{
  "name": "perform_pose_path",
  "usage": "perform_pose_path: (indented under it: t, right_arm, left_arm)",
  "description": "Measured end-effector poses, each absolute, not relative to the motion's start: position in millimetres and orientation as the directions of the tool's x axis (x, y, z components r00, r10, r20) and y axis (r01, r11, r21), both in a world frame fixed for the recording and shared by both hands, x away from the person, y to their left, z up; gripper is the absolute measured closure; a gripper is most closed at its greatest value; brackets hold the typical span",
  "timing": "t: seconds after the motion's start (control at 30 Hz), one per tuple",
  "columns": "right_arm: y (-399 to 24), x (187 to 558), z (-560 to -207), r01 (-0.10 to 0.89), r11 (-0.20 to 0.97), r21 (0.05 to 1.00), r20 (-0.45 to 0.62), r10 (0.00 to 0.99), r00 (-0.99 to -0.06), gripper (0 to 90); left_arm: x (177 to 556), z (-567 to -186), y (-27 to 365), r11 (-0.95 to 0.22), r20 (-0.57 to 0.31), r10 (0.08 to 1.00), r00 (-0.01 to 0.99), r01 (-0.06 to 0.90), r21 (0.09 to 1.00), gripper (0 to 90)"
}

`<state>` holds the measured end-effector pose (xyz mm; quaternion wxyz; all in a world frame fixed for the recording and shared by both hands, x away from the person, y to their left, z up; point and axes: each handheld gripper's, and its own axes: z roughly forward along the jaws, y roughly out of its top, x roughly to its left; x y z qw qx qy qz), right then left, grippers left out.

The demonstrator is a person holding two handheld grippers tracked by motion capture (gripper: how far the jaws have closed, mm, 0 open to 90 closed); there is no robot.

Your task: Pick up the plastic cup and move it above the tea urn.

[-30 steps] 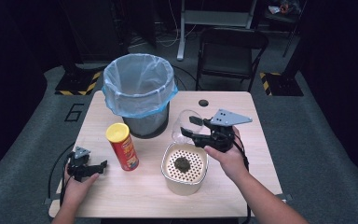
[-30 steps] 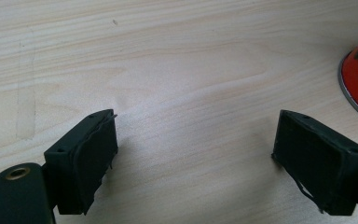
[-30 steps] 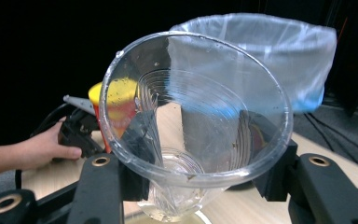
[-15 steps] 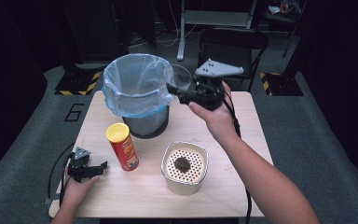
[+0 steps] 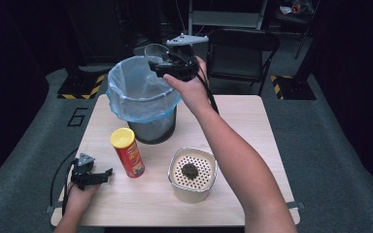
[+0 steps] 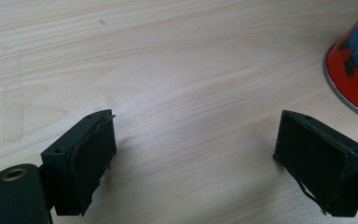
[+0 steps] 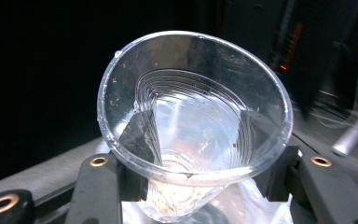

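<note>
We are listing, from the high view: a pale wooden table (image 5: 233, 126); on it a dark bin (image 5: 148, 104) lined with a blue bag, a red chip can (image 5: 127, 152) with a yellow lid just in front of the bin, and a white perforated container (image 5: 193, 174) with a dark clump sitting in it, to the can's right.

We are holding the right gripper (image 5: 161, 65) raised over the bin's far rim; its jaws are pinching a clear plastic cup (image 7: 193, 123) by the sides, mouth turned toward the right gripper view's camera.

We are resting the left gripper (image 5: 97, 175) on the table's near left corner, its jaws spread wide with bare wood between them, near the can's base (image 6: 356, 77).
</note>
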<state>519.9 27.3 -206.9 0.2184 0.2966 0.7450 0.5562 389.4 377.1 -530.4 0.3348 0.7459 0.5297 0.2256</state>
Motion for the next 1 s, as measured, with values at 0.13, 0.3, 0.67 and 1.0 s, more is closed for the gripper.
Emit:
perform_pose_path:
  t: [0.13,0.3,0.67,1.0]
  right_arm:
    - [40,536,-221,0.220,0.206,0.953,0.006,0.718,-0.696,45.3]
    - [52,550,-234,0.252,0.219,0.943,0.020,0.716,-0.698,45.6]
    - [61,551,-259,0.284,0.235,0.930,0.035,0.709,-0.704,12.9]
    - [14,534,-258,0.237,0.249,0.939,-0.009,0.705,-0.709,23.3]
  left_arm:
    - [389,-530,377,-0.214,-0.019,0.942,0.336,0.641,0.737,12.0]
    - [390,-530,377,-0.219,-0.012,0.942,0.336,0.639,0.738,12.2]
    - [389,-531,376,-0.205,-0.014,0.946,0.324,0.631,0.748,12.2]
    - [387,-528,375,-0.181,-0.041,0.950,0.311,0.650,0.738,13.9]
